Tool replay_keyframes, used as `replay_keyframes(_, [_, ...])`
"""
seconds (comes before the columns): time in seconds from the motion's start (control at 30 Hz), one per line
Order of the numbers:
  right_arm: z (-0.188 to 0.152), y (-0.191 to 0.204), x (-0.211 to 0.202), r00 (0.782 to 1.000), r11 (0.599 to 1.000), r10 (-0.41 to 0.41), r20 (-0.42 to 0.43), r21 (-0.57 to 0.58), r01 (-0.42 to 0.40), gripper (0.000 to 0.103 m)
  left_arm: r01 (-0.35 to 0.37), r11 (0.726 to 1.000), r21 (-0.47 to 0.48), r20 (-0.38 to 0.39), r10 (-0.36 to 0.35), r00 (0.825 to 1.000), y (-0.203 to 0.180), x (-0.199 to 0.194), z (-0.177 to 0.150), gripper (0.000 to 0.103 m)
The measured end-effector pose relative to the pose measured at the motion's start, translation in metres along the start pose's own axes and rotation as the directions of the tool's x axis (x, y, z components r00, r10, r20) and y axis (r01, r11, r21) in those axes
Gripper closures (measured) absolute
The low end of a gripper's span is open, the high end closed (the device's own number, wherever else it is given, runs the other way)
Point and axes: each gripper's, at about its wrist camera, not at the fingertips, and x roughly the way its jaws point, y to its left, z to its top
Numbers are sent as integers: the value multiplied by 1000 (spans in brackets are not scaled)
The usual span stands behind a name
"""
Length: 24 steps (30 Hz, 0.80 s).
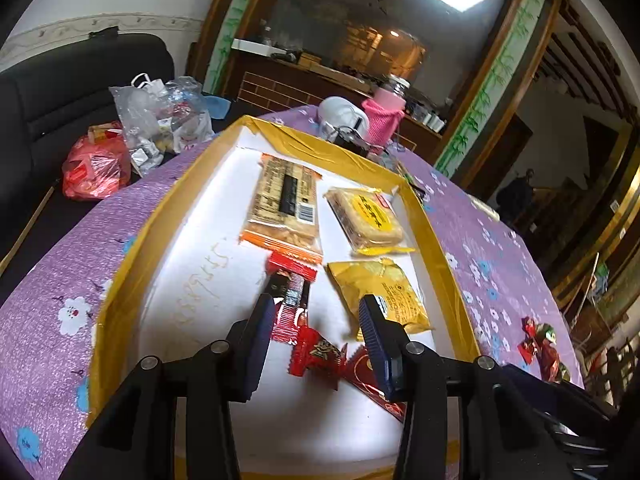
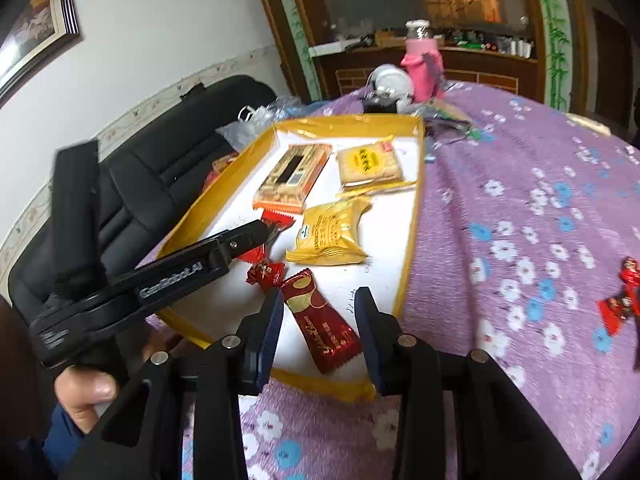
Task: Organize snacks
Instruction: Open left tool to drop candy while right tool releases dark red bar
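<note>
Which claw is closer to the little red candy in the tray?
Left. The left claw hangs right over the little red candy. The right claw sits farther toward the near edge, straddling the long red wafer pack.

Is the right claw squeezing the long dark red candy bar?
Apart. The right wrist view shows the right claw open, white tray showing between the dark red candy bar and its right finger.

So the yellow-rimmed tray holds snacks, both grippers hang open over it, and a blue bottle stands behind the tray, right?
Not quite: the bottle is pink, not blue, as the right wrist view shows. The rest holds: the yellow-rimmed tray holds snacks, and the left gripper and right gripper hang open over it.
</note>
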Motion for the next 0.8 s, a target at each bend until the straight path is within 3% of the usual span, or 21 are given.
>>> replay_keyframes(0.23, [-10, 7, -47, 998, 999, -11, 60, 39, 8, 67, -15, 1000, -23, 26, 16, 1000, 3, -4, -1, 56])
replay_keyframes(0.53, [-22, 29, -105, 989, 998, -51, 139, 47, 45, 67, -13, 999, -38, 93, 17, 995, 5, -19, -4, 49])
replay_keyframes(0.8, [-11, 39, -129, 983, 997, -60, 173, 67, 49, 64, 51, 995, -83, 177, -36, 984, 15, -33, -6, 46])
